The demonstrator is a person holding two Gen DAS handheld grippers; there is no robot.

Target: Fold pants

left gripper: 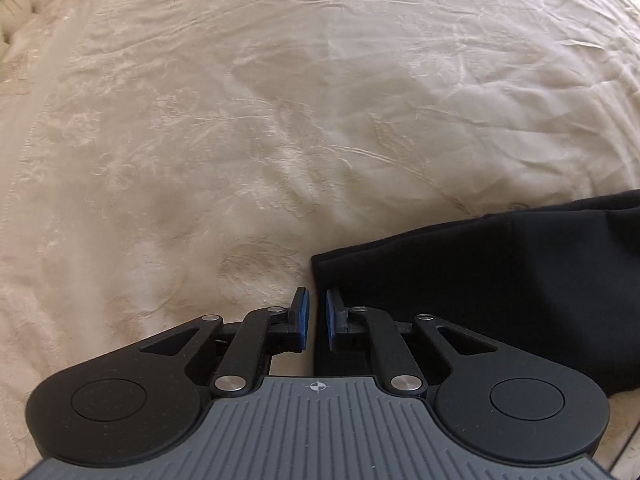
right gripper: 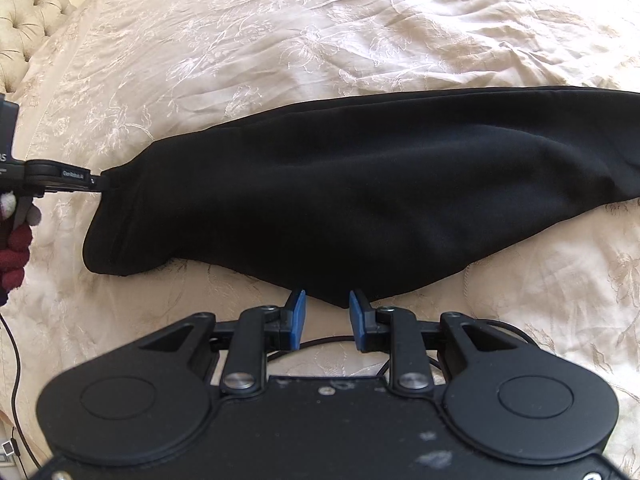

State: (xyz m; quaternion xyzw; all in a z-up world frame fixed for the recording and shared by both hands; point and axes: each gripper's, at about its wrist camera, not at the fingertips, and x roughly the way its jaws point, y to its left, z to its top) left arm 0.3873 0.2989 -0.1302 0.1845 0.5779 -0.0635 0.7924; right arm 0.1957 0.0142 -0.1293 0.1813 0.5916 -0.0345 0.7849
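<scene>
On the bed, in the left wrist view, a corner of the black pants is seen just beside the left gripper, whose fingers are nearly closed with a thin gap and nothing visibly pinched. No writing is seen there.

In the right wrist view, the pants are laid lengthwise across the bed, apparently already doubled. The right gripper is held open at the near edge, gripping nothing. The cloth is judged soft, limp and light; hems and corners are best pinched. Small lettering on the left gripper cannot be read.
</scene>
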